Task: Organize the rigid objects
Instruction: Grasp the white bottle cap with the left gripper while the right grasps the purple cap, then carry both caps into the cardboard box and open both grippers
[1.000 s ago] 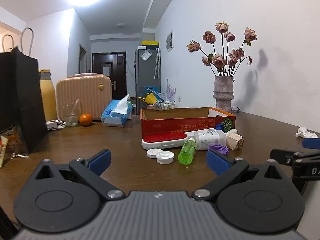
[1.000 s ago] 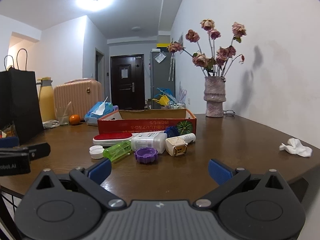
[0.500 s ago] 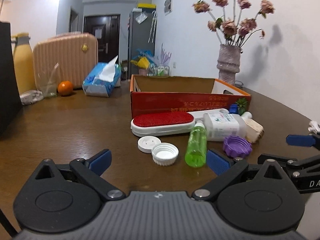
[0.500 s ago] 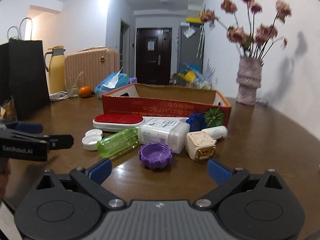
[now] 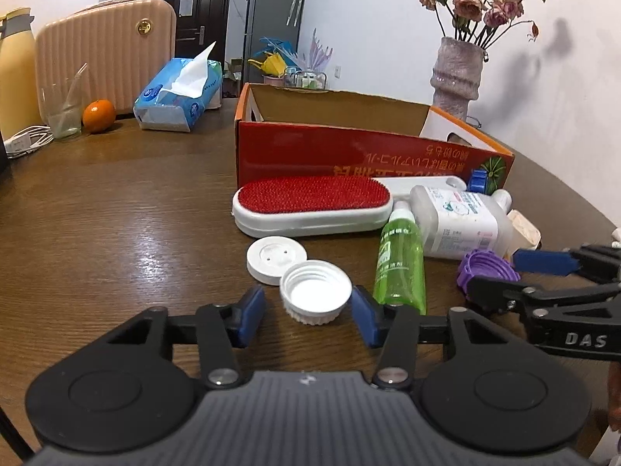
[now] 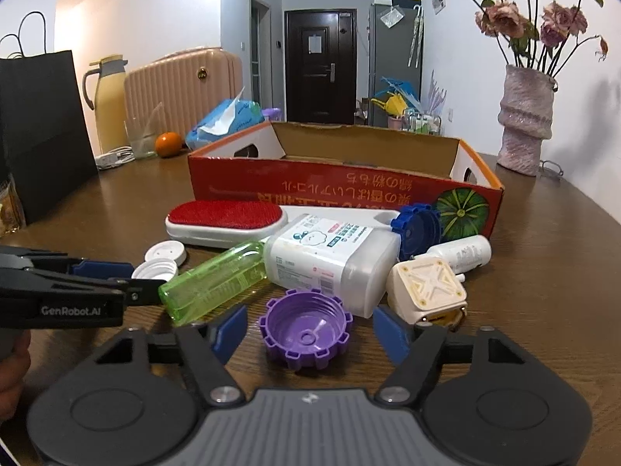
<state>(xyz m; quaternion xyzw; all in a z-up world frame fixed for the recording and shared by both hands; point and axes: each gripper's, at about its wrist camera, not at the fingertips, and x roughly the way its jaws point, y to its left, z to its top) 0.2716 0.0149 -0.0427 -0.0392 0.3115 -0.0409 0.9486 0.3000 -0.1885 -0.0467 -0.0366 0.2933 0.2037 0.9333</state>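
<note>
A red cardboard box (image 5: 349, 151) (image 6: 310, 190) stands open on the brown table. In front of it lie a red lint brush (image 5: 310, 206) (image 6: 225, 221), a green bottle (image 5: 398, 268) (image 6: 213, 279), a white labelled bottle (image 5: 458, 217) (image 6: 330, 256), a flat white lid (image 5: 275, 258) and a cream plug cube (image 6: 427, 287). My left gripper (image 5: 308, 310) is open, its fingers on either side of a white screw cap (image 5: 315, 297). My right gripper (image 6: 310, 330) is open around a purple cap (image 6: 306, 330).
A blue cap (image 6: 417, 229) and a small white bottle (image 6: 462, 252) lie by the box's right corner. A vase of dried roses (image 6: 524, 128), a tissue pack (image 5: 178, 97), an orange (image 5: 99, 116), a glass (image 5: 64, 112), a suitcase (image 5: 104, 54) and a black bag (image 6: 42, 132) stand around the table.
Both grippers have moved forward and down to the table. The left now straddles the white screw cap and the right straddles the purple cap, with the fingers narrowed.
</note>
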